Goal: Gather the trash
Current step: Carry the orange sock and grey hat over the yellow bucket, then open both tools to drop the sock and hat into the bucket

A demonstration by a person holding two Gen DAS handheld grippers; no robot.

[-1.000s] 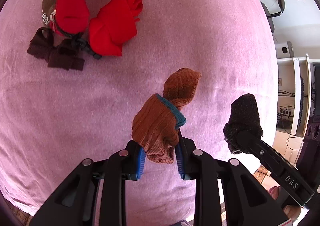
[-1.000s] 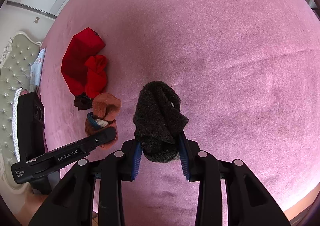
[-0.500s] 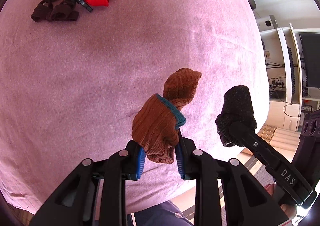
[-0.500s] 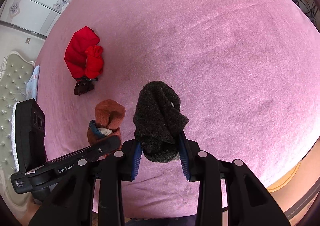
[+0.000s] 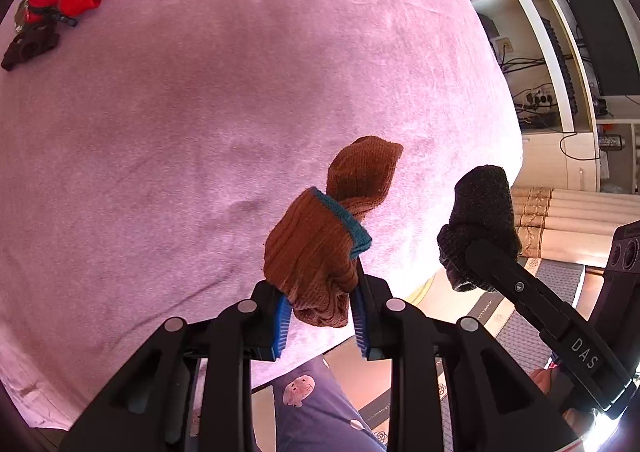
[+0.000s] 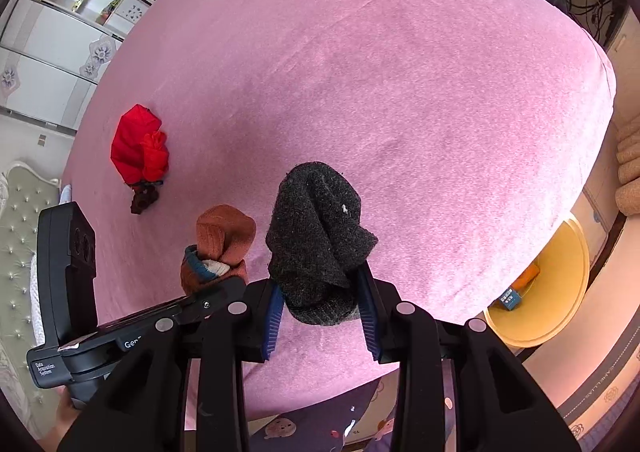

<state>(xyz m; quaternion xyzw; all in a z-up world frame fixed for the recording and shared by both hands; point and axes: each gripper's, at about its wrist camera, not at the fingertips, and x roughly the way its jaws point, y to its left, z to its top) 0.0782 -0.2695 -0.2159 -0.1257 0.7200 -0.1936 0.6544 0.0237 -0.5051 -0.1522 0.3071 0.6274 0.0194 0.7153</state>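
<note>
2 sock bundles lifted clear of the pink bed (image 6: 400, 100), 1 per gripper, none dropped yet. Far left on the bed: red clothes (image 6: 138, 144) and a small dark item (image 6: 144, 198) touching them, not yet gathered, if counted as trash at all. Left gripper (image 5: 320, 312): jaws closed partway, pinching the rolled brown sock bundle (image 5: 324, 240) with its teal cuff, held above the bed's near edge, pointing forward and down. Just right of it, right gripper (image 6: 320, 316): jaws likewise clamped, on the dark grey sock bundle (image 6: 316, 240), level with its neighbour, close but apart. Far right, on the floor beside the bed: yellow bin (image 6: 540, 292), already holding 2 small things, probably the drop point. Judged roughly midway: pick-ups made, carry and release left.
</note>
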